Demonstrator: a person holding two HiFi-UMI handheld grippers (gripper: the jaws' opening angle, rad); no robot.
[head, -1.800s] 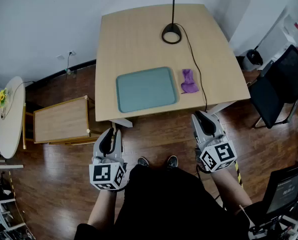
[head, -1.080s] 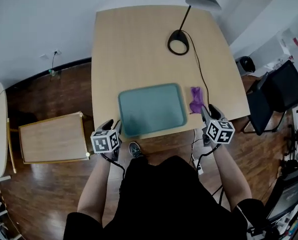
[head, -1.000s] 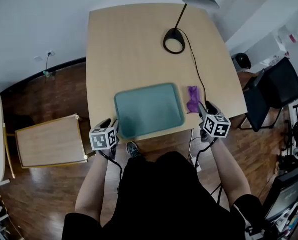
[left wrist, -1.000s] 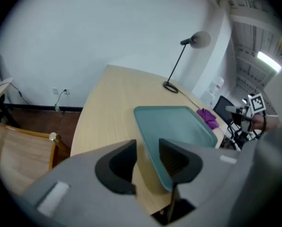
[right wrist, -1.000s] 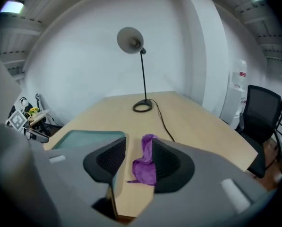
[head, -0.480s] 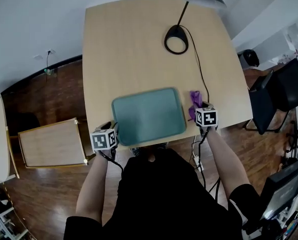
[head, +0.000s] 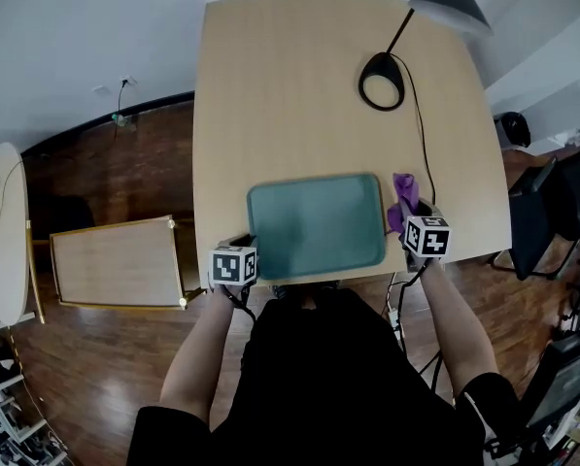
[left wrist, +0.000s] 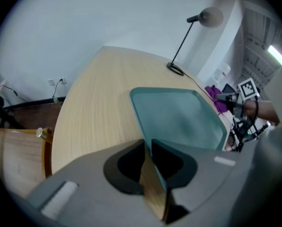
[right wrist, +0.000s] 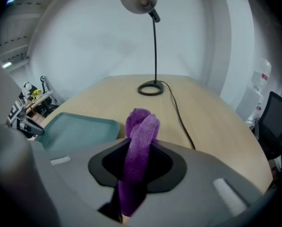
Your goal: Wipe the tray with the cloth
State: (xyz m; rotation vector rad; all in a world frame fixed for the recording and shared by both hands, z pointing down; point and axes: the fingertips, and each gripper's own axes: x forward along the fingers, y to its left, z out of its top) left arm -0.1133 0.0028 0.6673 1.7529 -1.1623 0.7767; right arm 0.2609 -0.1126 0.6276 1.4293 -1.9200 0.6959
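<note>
Opening stage of a tray-wiping task, seen from 3 cameras. The teal tray (head: 317, 226) lies flat at the near edge of the wooden table (head: 290, 95), empty, with its long side facing the person. The left gripper (left wrist: 148, 148) sits at the tray's near-left corner; its jaws have just been closing and now stand almost together, with the tray's rim running between them, so they appear to be pinching that rim. This hold is presumably meant to anchor the tray, so that rubbing does not push it across the smooth tabletop. The right gripper (right wrist: 141, 145) is clenched on the purple cloth (right wrist: 141, 124), which is bunched into an upright fold that rises out between the jaws. In the head view the cloth sits just beside the tray's right edge, not yet over the tray. Gripping the cloth low leaves a soft wad free ahead of the fingertips, probably to serve as the wiping face. A desk lamp (head: 381, 81) stands at the far right, its cord (head: 418, 124) trailing toward the near edge close to the cloth, where a sideways stroke could catch it.
</note>
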